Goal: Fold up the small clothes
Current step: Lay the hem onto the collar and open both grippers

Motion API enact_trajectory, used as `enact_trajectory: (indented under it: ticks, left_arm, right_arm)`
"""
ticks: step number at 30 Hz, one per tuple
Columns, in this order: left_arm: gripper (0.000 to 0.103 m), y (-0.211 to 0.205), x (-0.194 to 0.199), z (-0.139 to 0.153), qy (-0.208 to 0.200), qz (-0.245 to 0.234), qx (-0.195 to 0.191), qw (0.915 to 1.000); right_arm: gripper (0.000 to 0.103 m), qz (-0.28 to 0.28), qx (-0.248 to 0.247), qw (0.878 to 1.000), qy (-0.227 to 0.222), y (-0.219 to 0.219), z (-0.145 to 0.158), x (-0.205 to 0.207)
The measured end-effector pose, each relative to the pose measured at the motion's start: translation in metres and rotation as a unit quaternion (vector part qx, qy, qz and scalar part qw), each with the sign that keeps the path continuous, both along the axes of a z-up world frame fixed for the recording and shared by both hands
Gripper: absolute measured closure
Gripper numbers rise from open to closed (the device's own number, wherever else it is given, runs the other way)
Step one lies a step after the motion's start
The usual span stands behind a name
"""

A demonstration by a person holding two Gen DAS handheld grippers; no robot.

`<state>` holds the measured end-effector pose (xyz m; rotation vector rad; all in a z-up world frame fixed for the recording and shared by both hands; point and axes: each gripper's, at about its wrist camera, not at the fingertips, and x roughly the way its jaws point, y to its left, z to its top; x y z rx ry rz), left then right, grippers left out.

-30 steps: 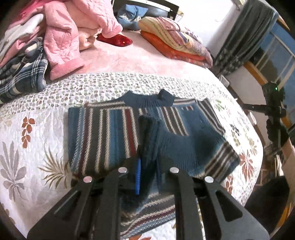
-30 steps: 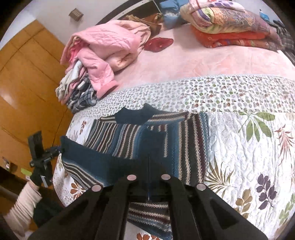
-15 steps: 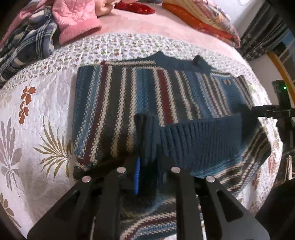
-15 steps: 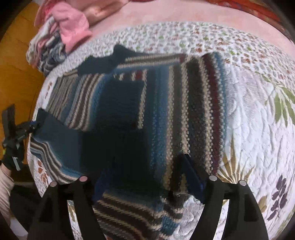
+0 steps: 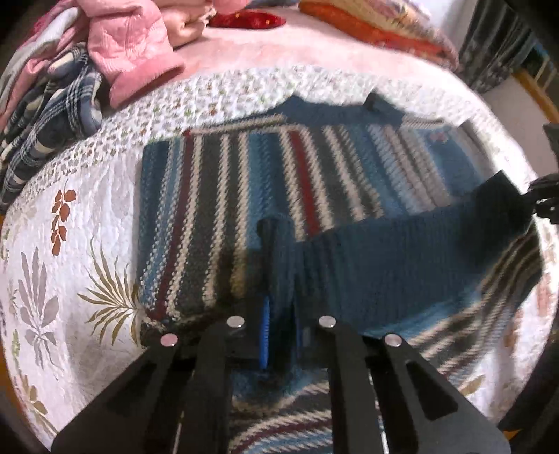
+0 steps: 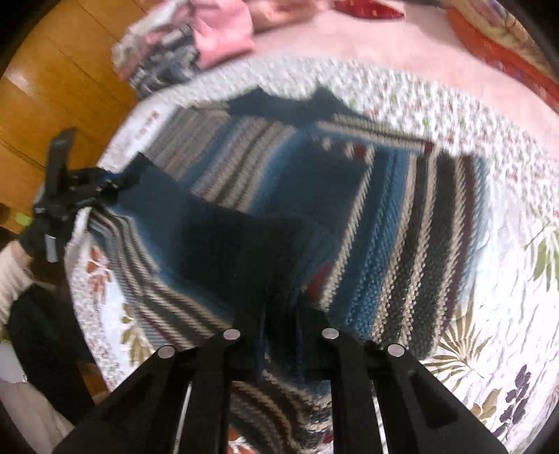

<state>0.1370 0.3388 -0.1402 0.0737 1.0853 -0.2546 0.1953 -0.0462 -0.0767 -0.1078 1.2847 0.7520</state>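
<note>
A small knitted sweater (image 5: 314, 181), striped blue, grey, white and red, lies flat on the quilted bed (image 5: 70, 244) with its collar at the far side. Its plain blue hem band (image 5: 401, 265) is raised off the bed and stretched between both grippers, over the sweater's lower body. My left gripper (image 5: 279, 335) is shut on one end of the band. My right gripper (image 6: 279, 345) is shut on the other end, above the striped sweater (image 6: 401, 227). Each gripper shows in the other's view: the right gripper (image 5: 545, 206) and the left gripper (image 6: 73, 195). Both views are motion-blurred.
A heap of pink and plaid clothes (image 5: 104, 70) sits at the far left of the bed. Folded blankets (image 5: 384, 31) and a red item (image 5: 248, 21) lie at the back. A wooden wardrobe (image 6: 52, 87) stands beside the bed. A person's pale sleeve (image 6: 10, 276) is at the left edge.
The right gripper stood open half a second ago and is now shut on the hem. The hem band has risen and spread wider between the two grippers, and both cameras have moved closer over the sweater.
</note>
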Motion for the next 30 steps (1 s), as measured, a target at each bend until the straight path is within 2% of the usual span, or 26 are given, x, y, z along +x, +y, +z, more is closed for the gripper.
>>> enact_trajectory:
  ticks: [2,8,11,14,19,23,26,30]
  left_arm:
    - [0.095,0.006,-0.005,0.021,-0.020,0.007,-0.032,0.9993]
    - [0.095,0.015,-0.009,0.073,-0.098,0.032,-0.066,0.9925]
    - [0.095,0.019,0.006,0.087,-0.124,0.056,-0.070,0.9883]
    - [0.095,0.024,0.032,0.090,-0.126,0.078,-0.063,0.9870]
    - [0.095,0.024,0.078,0.076,-0.125,0.095,-0.036,0.9870]
    - [0.095,0.018,0.117,0.042,-0.093,0.103,-0.019,0.9901]
    - [0.095,0.011,0.131,0.016,-0.073,0.096,0.003,0.9927]
    - [0.093,0.014,0.140,-0.013,-0.049,0.103,0.015,0.9933]
  right_arm:
    - [0.090,-0.001,0.020,1.000,-0.012,-0.007,0.016,-0.005]
    - [0.091,-0.045,0.083,0.994,-0.056,-0.028,0.063,0.007]
    - [0.091,-0.082,0.095,0.989,-0.072,-0.034,0.075,0.027]
    - [0.091,-0.109,0.096,0.987,-0.075,-0.031,0.078,0.053]
    - [0.091,-0.152,0.063,0.984,-0.069,-0.014,0.059,0.110]
    - [0.091,-0.174,0.027,0.984,-0.039,-0.004,0.019,0.146]
    - [0.091,-0.178,-0.001,0.984,-0.026,-0.001,-0.006,0.157]
    - [0.090,-0.192,-0.012,0.981,-0.008,-0.004,-0.033,0.168]
